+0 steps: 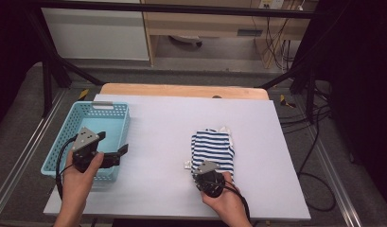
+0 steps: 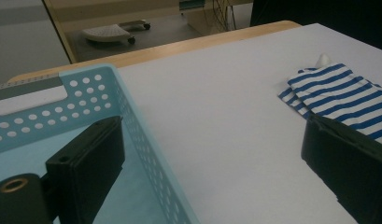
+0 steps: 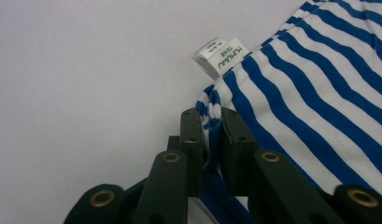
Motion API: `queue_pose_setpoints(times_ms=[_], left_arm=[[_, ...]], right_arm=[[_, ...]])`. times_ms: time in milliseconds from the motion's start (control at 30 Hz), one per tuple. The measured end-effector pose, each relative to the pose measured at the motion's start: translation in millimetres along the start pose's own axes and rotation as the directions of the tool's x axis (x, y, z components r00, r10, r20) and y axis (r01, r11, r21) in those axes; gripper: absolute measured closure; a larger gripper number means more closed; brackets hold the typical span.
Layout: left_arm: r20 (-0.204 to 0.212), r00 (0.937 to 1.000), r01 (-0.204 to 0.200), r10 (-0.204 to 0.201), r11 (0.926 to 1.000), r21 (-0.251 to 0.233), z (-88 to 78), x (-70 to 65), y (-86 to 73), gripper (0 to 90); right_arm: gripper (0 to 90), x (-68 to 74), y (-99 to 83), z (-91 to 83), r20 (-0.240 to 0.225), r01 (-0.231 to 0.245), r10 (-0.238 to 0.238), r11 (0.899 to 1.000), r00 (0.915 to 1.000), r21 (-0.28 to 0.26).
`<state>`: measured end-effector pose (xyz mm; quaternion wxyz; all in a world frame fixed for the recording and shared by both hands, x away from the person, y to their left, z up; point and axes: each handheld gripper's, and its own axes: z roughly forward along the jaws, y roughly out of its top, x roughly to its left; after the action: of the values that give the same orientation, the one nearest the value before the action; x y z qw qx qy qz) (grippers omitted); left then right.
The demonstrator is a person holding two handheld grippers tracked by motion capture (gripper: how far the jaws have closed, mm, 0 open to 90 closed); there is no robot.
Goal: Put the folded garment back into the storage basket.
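**Spotter:** Your right hand (image 1: 224, 198) sits nearest you, at the near edge of the white table (image 1: 158, 142), wrapped around the right gripper (image 1: 204, 171) from behind. That gripper points away from you and tips down to the cloth.

**Operator:** And its jaws?

**Spotter:** Pressed together on the near corner of the blue-and-white striped garment (image 3: 319, 88). In the right gripper view you can see a fold of striped fabric pinched between the two black pads (image 3: 192, 140), with almost no gap left. A small white label (image 3: 221, 55) sticks out from the garment's edge just beyond the pinch.

**Operator:** Where does the garment lie?

**Spotter:** Folded flat on the table, right of the middle, stretching away from your right gripper toward the far side. A bit of white cloth peeks out at its far end.

**Operator:** My left side?

**Spotter:** Your left hand (image 1: 80, 172) comes up from the near edge and holds the left gripper (image 1: 114, 147) over the near right corner of the light blue basket (image 1: 94, 111). Its jaws stand wide apart with nothing between them: one hangs over the basket's inside, the other over the bare table. It points away from you, angled toward the garment, well apart from it.

**Operator:** Farther out?

**Spotter:** You have the basket at the table's left edge, then a wooden strip (image 1: 181, 90) along the far side.
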<state>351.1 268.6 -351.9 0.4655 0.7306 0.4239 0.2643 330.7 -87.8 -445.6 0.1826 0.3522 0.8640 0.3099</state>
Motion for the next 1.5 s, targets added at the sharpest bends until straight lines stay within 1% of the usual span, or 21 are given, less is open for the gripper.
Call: queue_pose_setpoints(times_ms=[100,167,300,433,567,633,667,700,767,800,867,967,1000,1033,1100,1167,1267,1367,1433,1467,1500], left_arm=[[0.001,1.0,-0.003,0.003,1.0,0.0,-0.6,-0.7,0.8,5.9],[-0.001,1.0,-0.009,0.009,1.0,-0.002,-2.2,-0.8,3.1,5.9],[-0.007,0.9999,-0.014,0.014,0.9999,-0.004,-4.0,-1.1,4.2,6.0],[-0.003,0.9998,-0.019,0.019,0.9998,0.003,-3.8,-3.3,4.4,5.9],[0.005,0.9995,-0.03,0.03,0.9995,0.006,-2.2,-8.2,5.6,6.0],[0.004,0.9992,-0.039,0.039,0.9992,0.007,-0.9,-11.4,6.9,6.0],[0.004,0.9992,-0.039,0.039,0.9992,0.007,-0.9,-11.4,6.9,5.9],[0.003,0.9989,-0.046,0.046,0.9989,0.01,0.5,-15.8,8.0,5.9],[0.006,0.9989,-0.047,0.047,0.9989,0.009,1.7,-18.3,8.7,5.9],[0.015,0.9986,-0.051,0.051,0.9985,0.018,5.8,-23.6,10.0,5.9],[0.017,0.9985,-0.052,0.051,0.9985,0.02,8.5,-26.6,10.6,6.0],[0.036,0.9958,-0.086,0.085,0.9954,0.041,22.5,-39.8,12.6,6.0],[0.036,0.9958,-0.086,0.085,0.9954,0.041,22.5,-39.8,12.6,6.2],[0.06,0.9936,-0.099,0.096,0.9937,0.053,29.0,-46.8,13.8,6.2],[0.078,0.9924,-0.1,0.095,0.9934,0.056,32.3,-50.5,14.4,6.3],[0.09,0.9886,-0.128,0.121,0.9888,0.077,41.3,-60.4,16.8,6.3],[0.104,0.9874,-0.13,0.12,0.9868,0.097,50.9,-68.4,19.5,6.3],[0.113,0.986,-0.135,0.123,0.9851,0.107,57.2,-73.9,21.5,6.3],[0.121,0.9827,-0.155,0.14,0.9801,0.124,67.1,-83.1,23.9,6.3],[0.121,0.9827,-0.155,0.14,0.9801,0.124,67.1,-83.1,23.9,6.3],[0.129,0.9802,-0.167,0.15,0.9762,0.138,74.8,-88.8,24.6,6.3]], right_arm=[[83.3,0.4,-0.5,-1.7,-0.022,-0.008,0.008,1.0,0.9997,-0.011],[83.4,3.7,-0.3,-4.4,-0.077,-0.012,0.009,0.999,0.997,-0.037],[83.4,15.8,2.7,-7.1,-0.163,-0.012,0.004,0.999,0.9866,-0.049],[83.3,30.0,2.3,-7.4,-0.241,0.038,-0.046,0.999,0.9694,-0.036],[82.3,37.2,1.2,-10.2,-0.267,0.051,-0.061,0.998,0.9617,-0.042],[75.0,38.4,0.1,-10.2,-0.279,0.068,-0.076,0.997,0.9573,-0.038],[75.0,38.4,0.1,-10.2,-0.279,0.068,-0.076,0.997,0.9573,-0.038],[59.1,38.3,0.0,-11.5,-0.3,0.061,-0.073,0.997,0.9513,-0.047],[46.8,37.3,0.0,-12.6,-0.31,0.065,-0.079,0.996,0.9474,-0.056],[40.4,35.7,0.2,-14.3,-0.312,0.063,-0.076,0.997,0.9472,-0.053],[35.2,30.6,-0.6,-19.1,-0.301,0.049,-0.071,0.996,0.951,-0.079],[25.0,16.7,-3.1,-26.1,-0.264,0.027,-0.052,0.995,0.963,-0.098],[23.1,11.0,-4.7,-28.5,-0.248,0.018,-0.041,0.995,0.9679,-0.097],[21.0,3.4,-7.4,-31.1,-0.23,0.004,-0.027,0.995,0.9728,-0.097],[18.8,-6.8,-12.4,-35.4,-0.205,-0.022,0.002,0.995,0.9787,-0.095],[16.9,-17.3,-19.1,-41.3,-0.178,-0.053,0.035,0.994,0.9834,-0.1],[15.1,-29.2,-30.3,-51.2,-0.15,-0.09,0.075,0.991,0.9858,-0.099],[15.0,-36.6,-43.0,-57.4,-0.136,-0.105,0.092,0.99,0.9864,-0.096],[15.2,-40.0,-51.0,-60.3,-0.131,-0.117,0.106,0.989,0.9857,-0.086],[15.2,-40.0,-51.0,-60.3,-0.131,-0.117,0.106,0.989,0.9857,-0.086],[15.7,-43.0,-58.7,-62.4,-0.13,-0.137,0.125,0.987,0.9836,-0.081]])
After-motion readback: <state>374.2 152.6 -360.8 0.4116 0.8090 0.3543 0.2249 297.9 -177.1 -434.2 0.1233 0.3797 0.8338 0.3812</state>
